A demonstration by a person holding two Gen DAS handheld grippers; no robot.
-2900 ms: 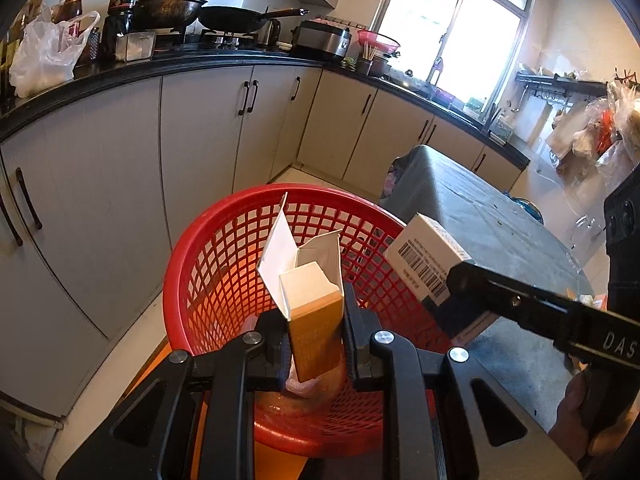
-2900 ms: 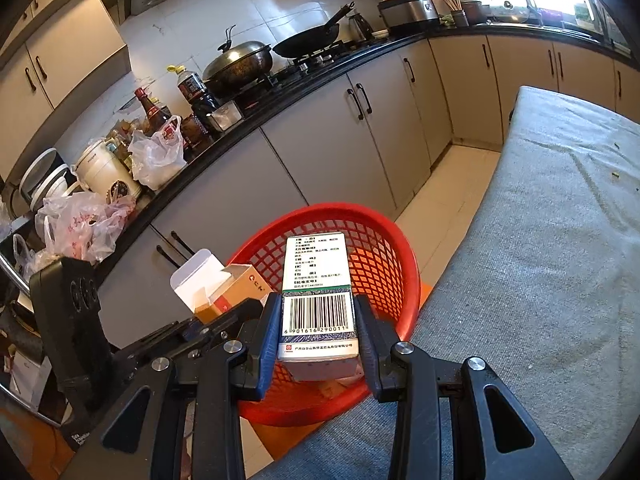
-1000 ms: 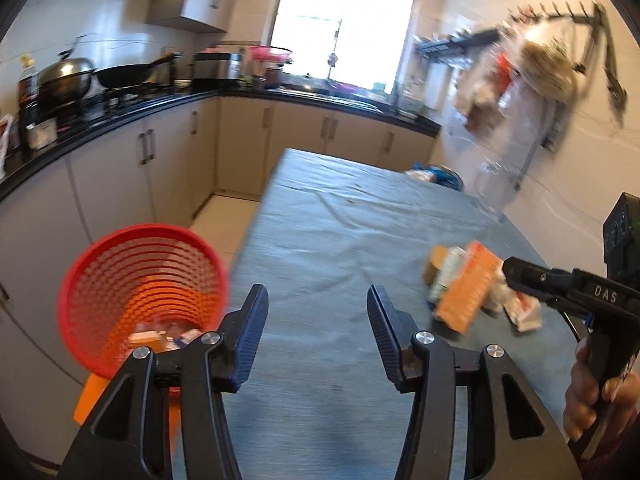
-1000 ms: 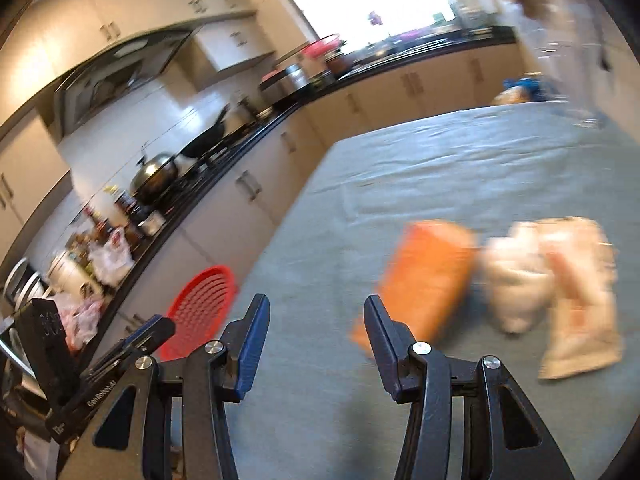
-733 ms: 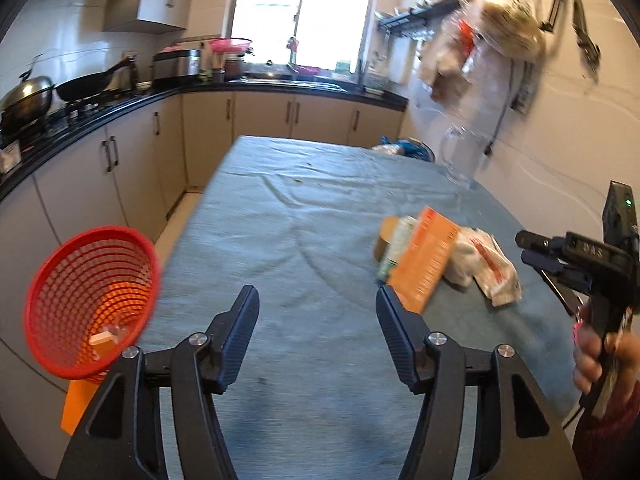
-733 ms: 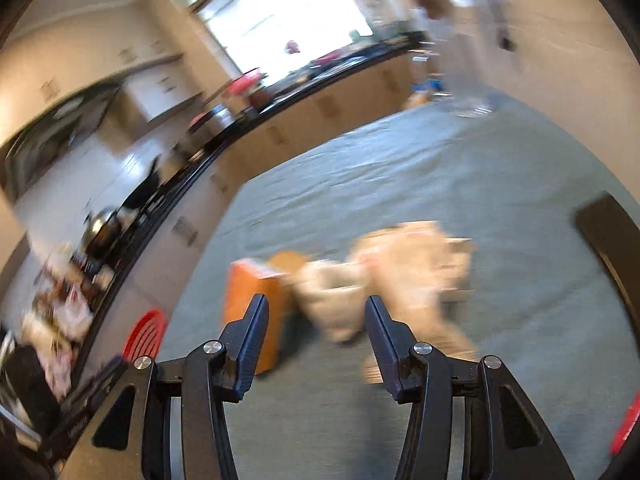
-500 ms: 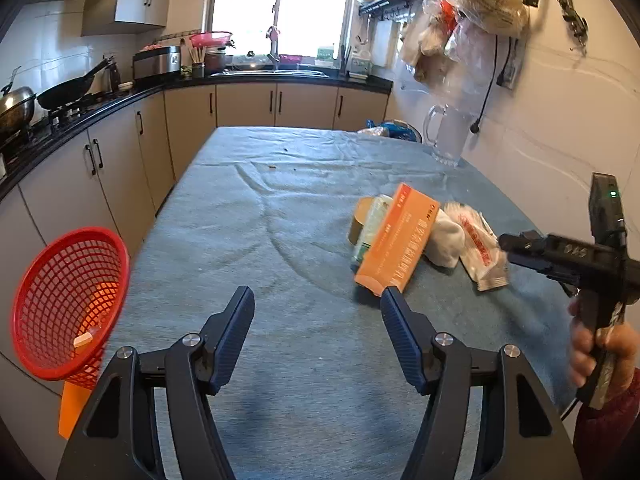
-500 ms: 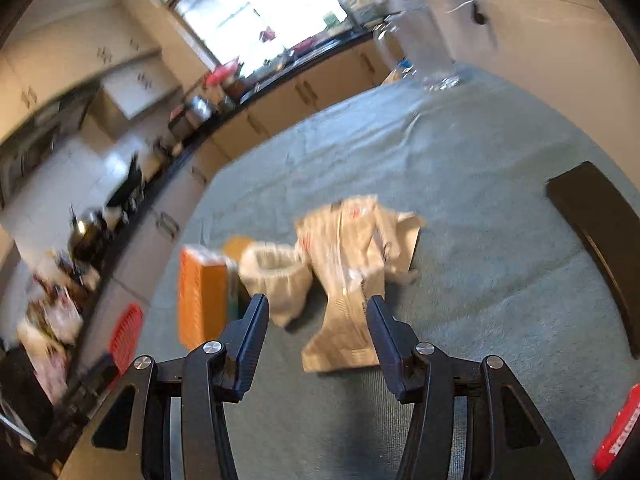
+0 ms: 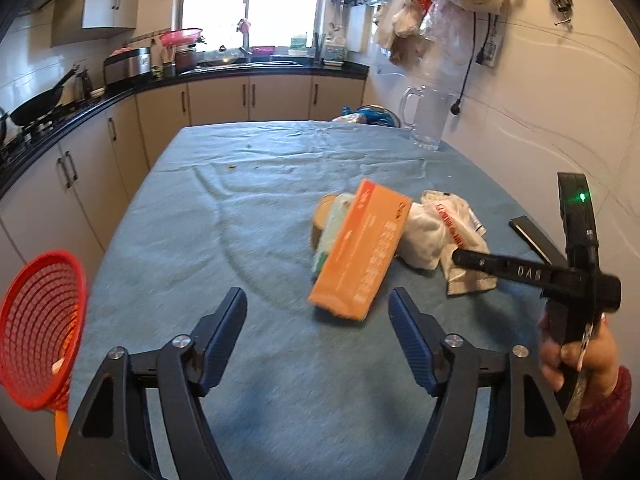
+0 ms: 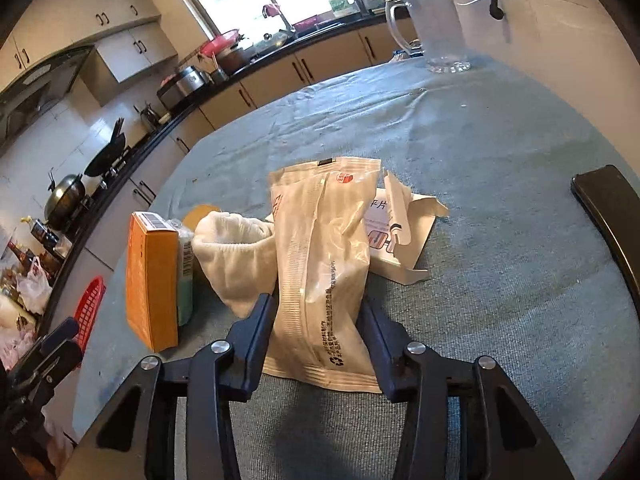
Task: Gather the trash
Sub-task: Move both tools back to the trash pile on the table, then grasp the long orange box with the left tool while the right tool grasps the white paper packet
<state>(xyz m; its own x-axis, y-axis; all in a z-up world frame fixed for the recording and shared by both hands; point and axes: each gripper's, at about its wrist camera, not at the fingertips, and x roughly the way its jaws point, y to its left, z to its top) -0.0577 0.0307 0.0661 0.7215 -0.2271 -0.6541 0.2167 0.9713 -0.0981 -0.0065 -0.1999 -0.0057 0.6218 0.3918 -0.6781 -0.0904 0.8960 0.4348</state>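
Nearest in the right wrist view, the right gripper (image 10: 316,322) has its jaws closing around a cream plastic wrapper (image 10: 324,272) that lies on the worktop (image 10: 500,280); the wrapper sits between the pads, which appear to touch its sides, though a firm grip cannot be confirmed. In the left wrist view, the left gripper (image 9: 318,322) hangs over the cloth with its jaws opening wide and nothing between them, pointed toward an orange box (image 9: 360,256) just ahead. Beside that box lie a green packet (image 10: 185,276), a crumpled white cloth (image 10: 236,260) and, behind the wrapper, a torn white carton (image 10: 400,240), all bunched together mid-worktop. Farther off stand a glass jug (image 9: 426,118) and, at the right edge, a dark flat object (image 10: 608,216). Off the worktop's left side, the red basket (image 9: 36,320) already holds a few scraps, so the job looks partly done: this heap of trash is still to be carried over.
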